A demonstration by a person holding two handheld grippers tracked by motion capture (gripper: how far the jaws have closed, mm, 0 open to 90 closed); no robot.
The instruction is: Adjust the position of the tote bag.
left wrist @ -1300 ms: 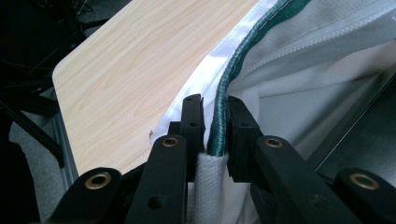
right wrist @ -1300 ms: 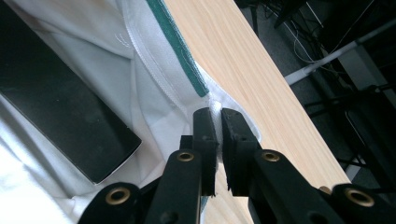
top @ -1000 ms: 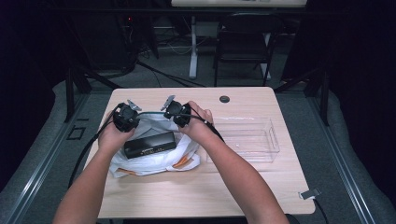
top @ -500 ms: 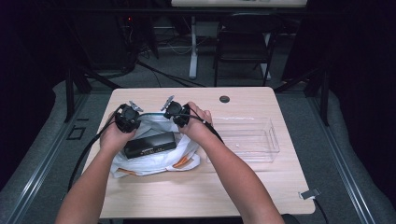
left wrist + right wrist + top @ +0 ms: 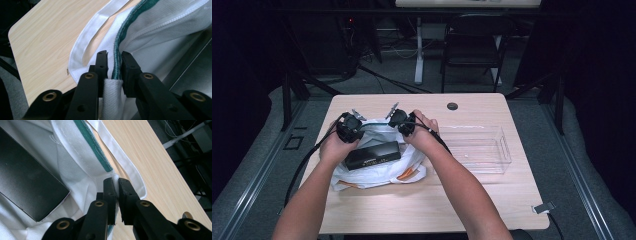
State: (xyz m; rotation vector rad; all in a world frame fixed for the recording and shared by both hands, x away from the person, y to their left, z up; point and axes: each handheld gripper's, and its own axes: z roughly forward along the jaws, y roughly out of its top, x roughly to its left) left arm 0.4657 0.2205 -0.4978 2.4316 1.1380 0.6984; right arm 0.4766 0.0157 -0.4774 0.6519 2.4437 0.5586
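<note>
A white cloth bag (image 5: pixel 377 174) with green trim lies on the wooden table (image 5: pixel 437 210), and a flat black box (image 5: pixel 372 155) rests at its open mouth. My left gripper (image 5: pixel 357 116) holds the bag's far rim at the left. In the left gripper view the green-edged rim (image 5: pixel 125 30) runs between its jaws (image 5: pixel 114 56), which have just been opening slightly with the fabric still pinched. My right gripper (image 5: pixel 391 111) is shut on the same rim further right. The right gripper view shows white fabric nipped at its tips (image 5: pixel 117 182), beside the black box (image 5: pixel 27 185).
A clear plastic tray (image 5: pixel 477 150) stands to the right of the bag. A round black grommet (image 5: pixel 452 106) sits near the table's far edge. Something orange (image 5: pixel 407 175) pokes out at the bag's near side. A dark chair (image 5: pixel 472 45) stands beyond the table.
None of note: both hands stay at the bag's far rim, and the bag and black box lie as before.
</note>
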